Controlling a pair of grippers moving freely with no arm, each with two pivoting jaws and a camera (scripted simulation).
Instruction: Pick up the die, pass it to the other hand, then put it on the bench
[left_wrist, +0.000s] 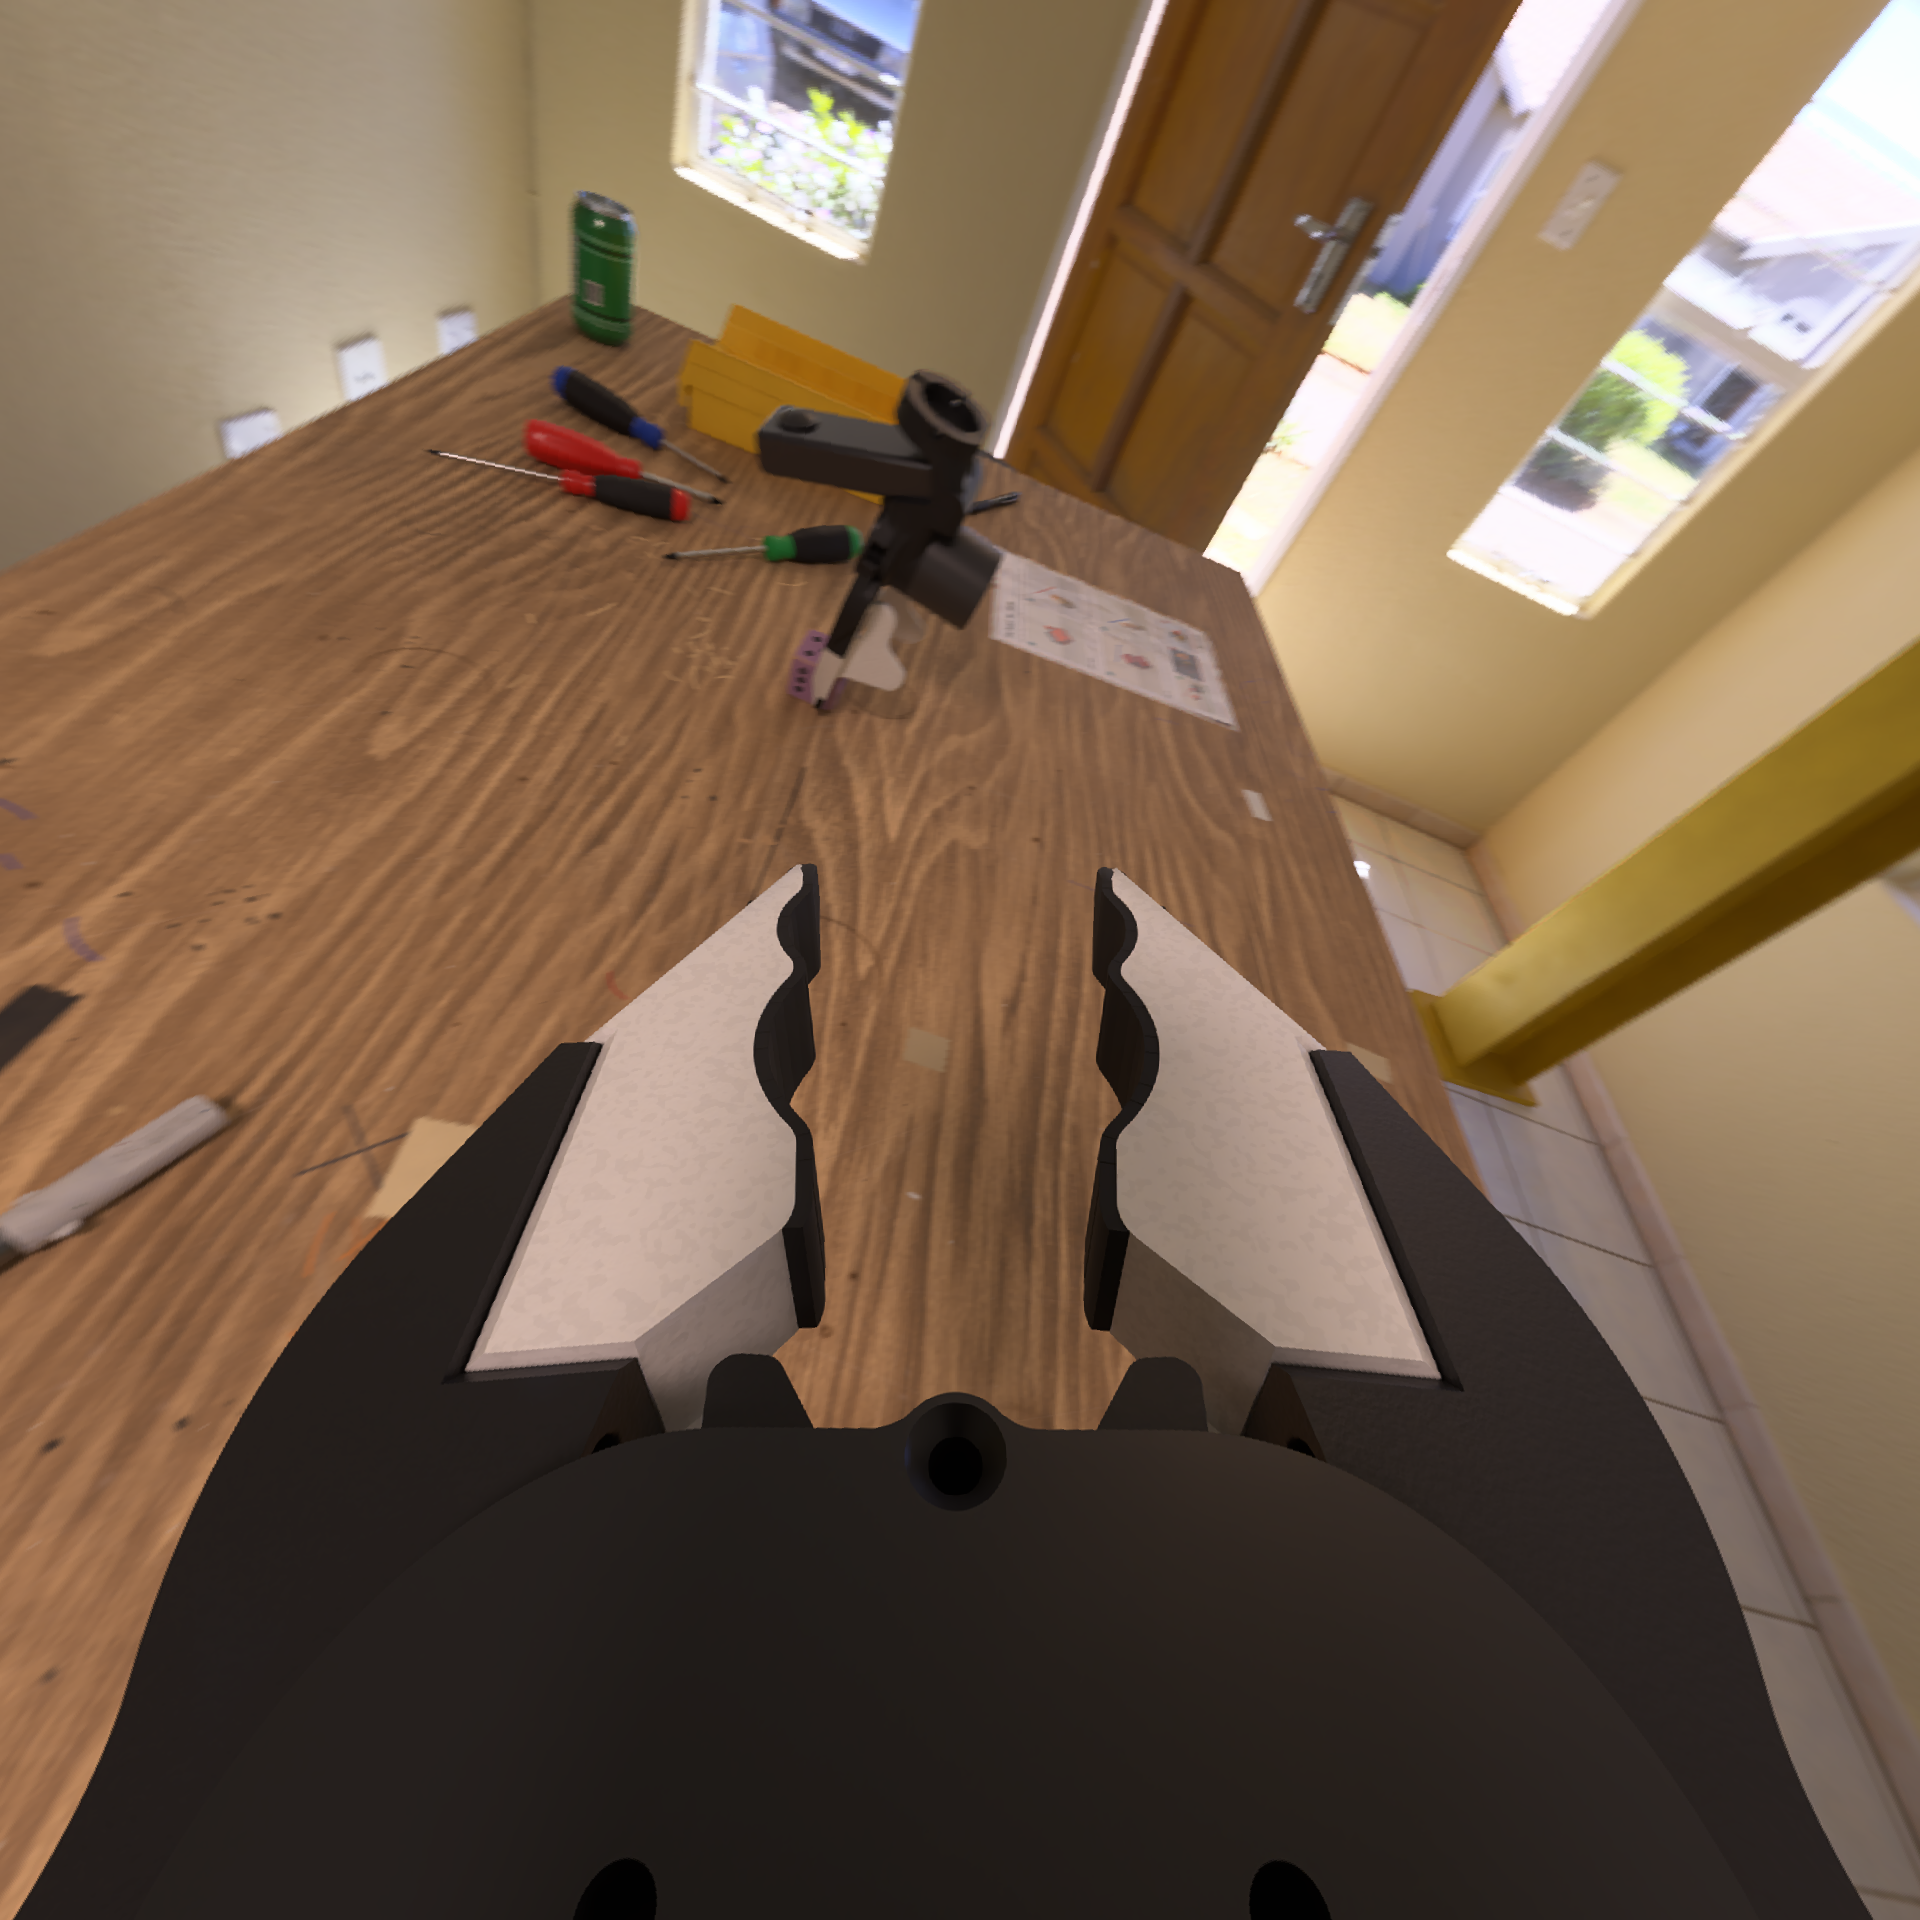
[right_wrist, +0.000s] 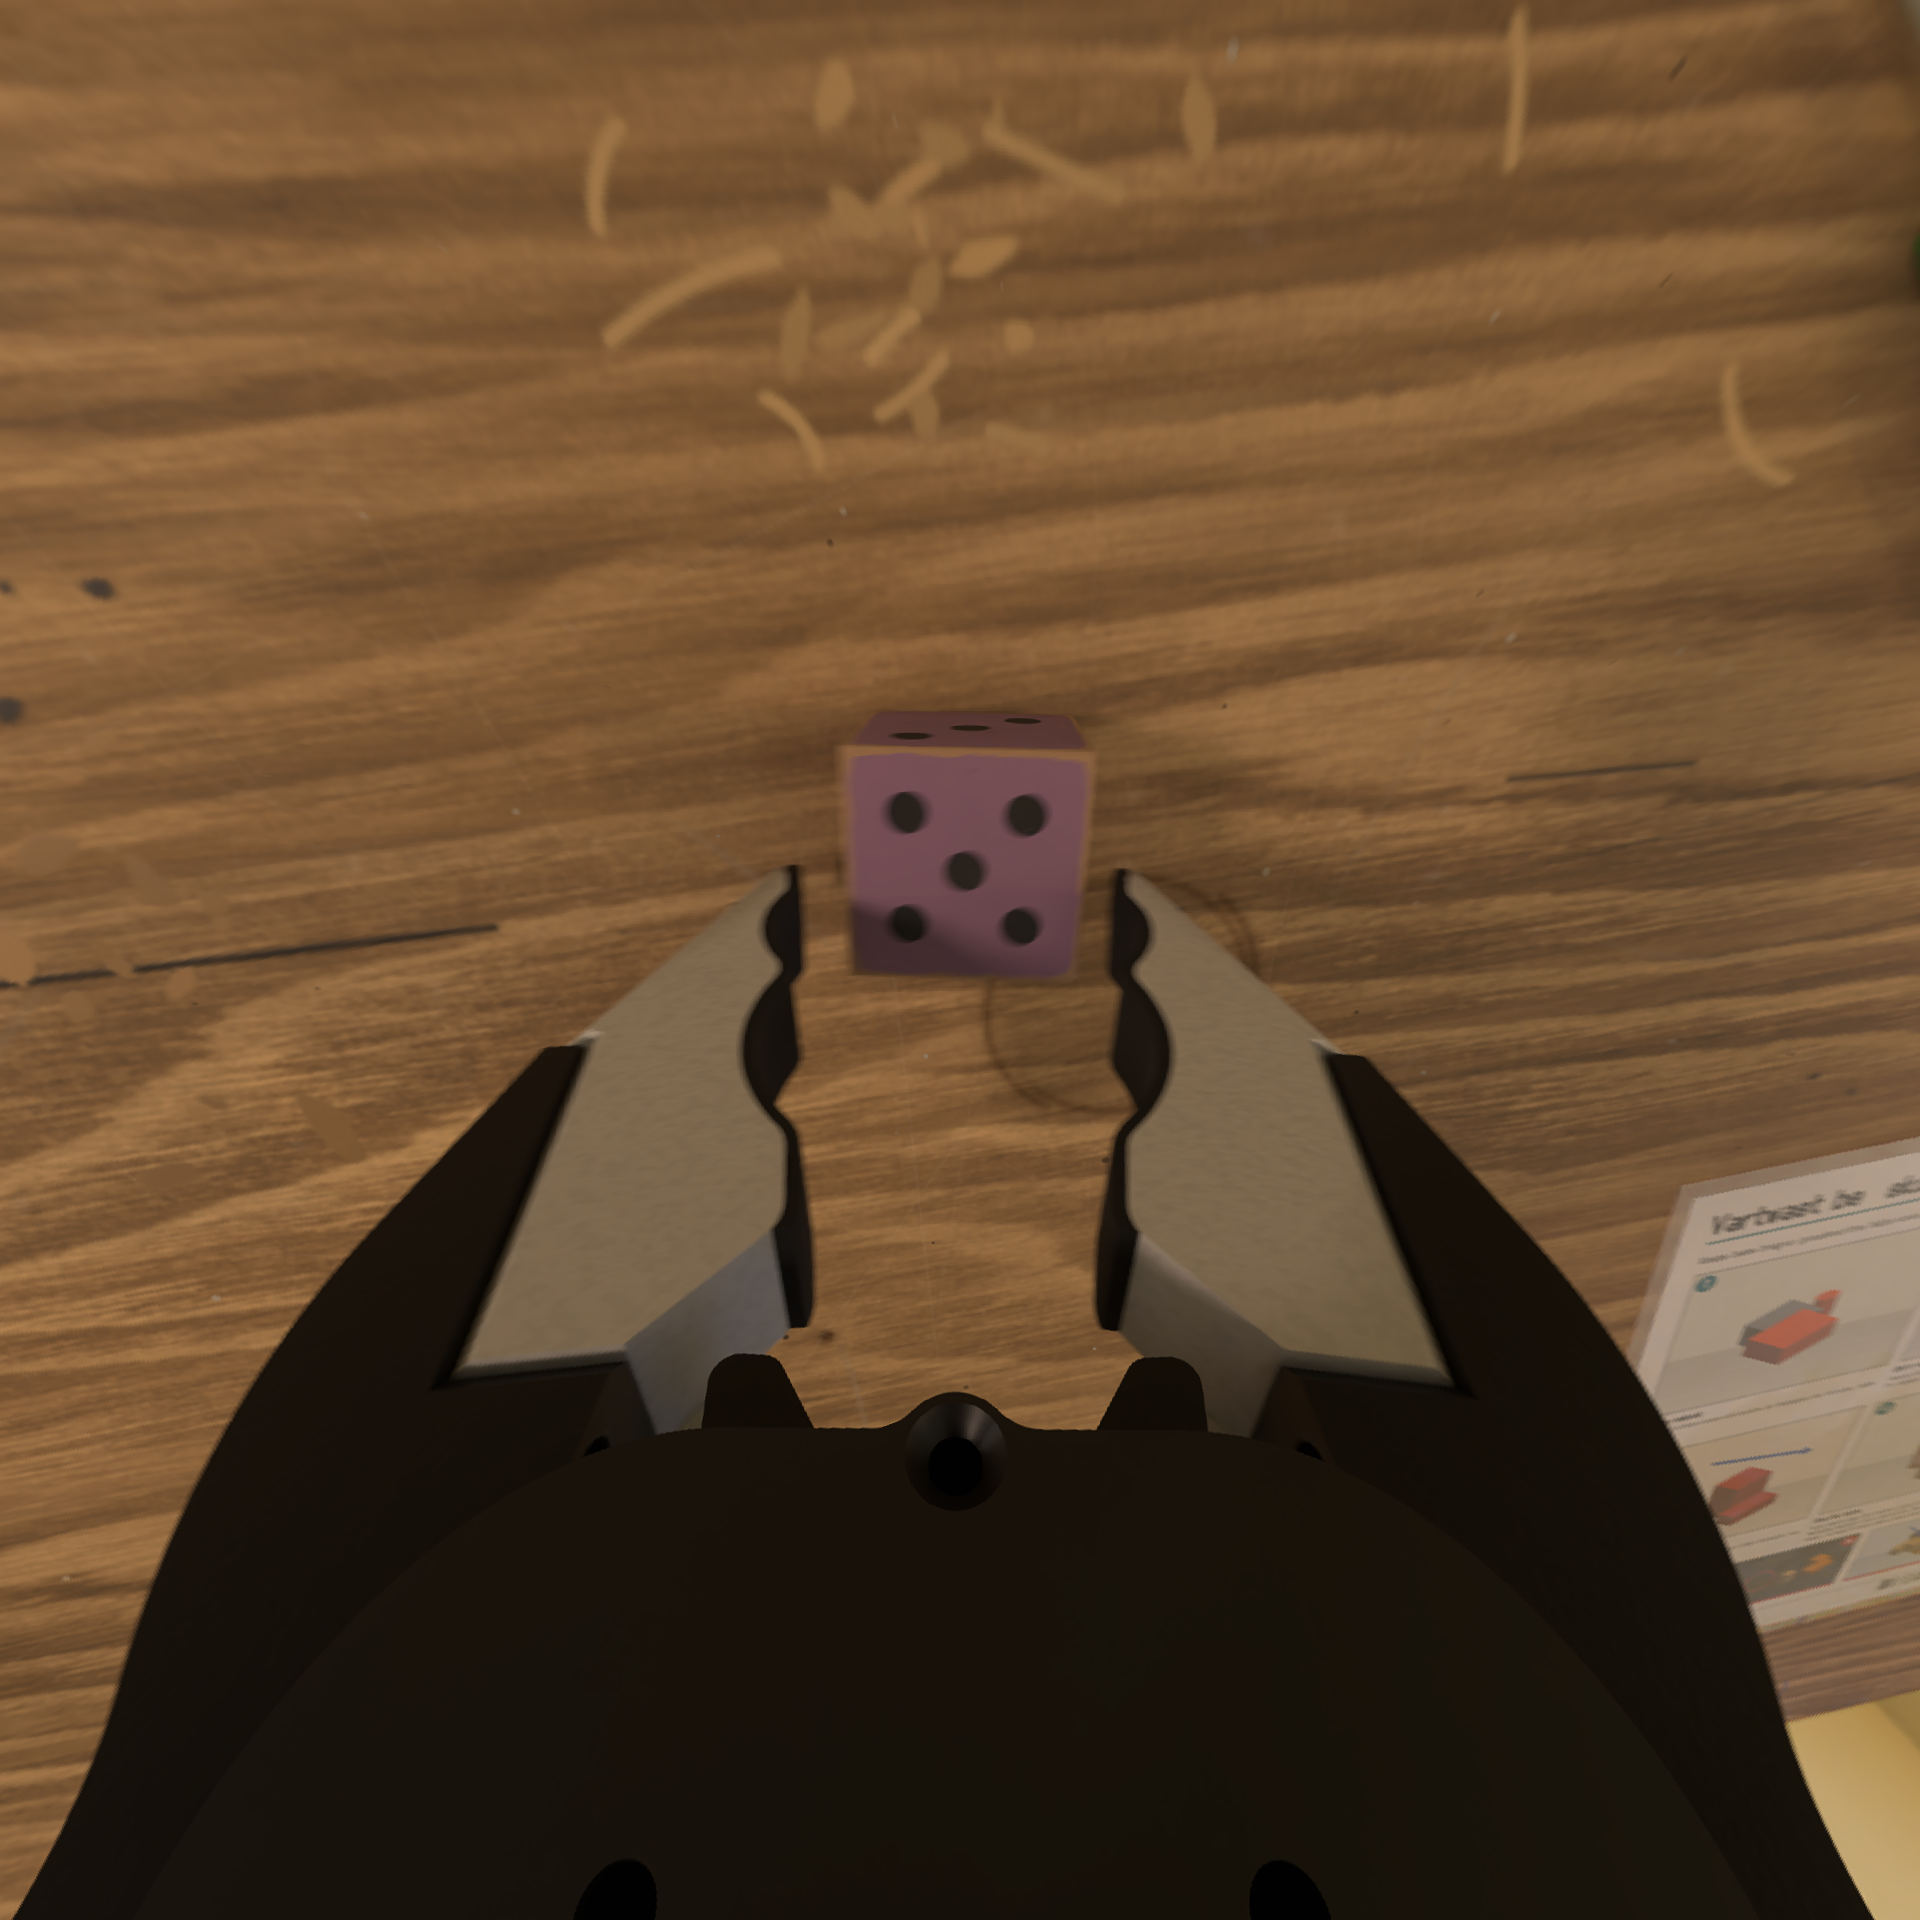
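Our right gripper (right_wrist: 956, 883) is open wide and hangs just over the purple die (right_wrist: 966, 868), which sits on the wooden bench (right_wrist: 416, 520). The die lines up between our fingers. It looks small, hard and light, with flat sides, so we should squeeze its left and right faces. Our left gripper (left_wrist: 956, 883) is open too, empty and well apart.

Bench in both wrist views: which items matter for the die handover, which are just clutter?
In play:
- purple die, on the bench, just ahead of the open right tool
- left tool, open, empty, well back from the die

Clutter:
- four screwdrivers
- green can
- yellow box
- printed sheet
- grey marker
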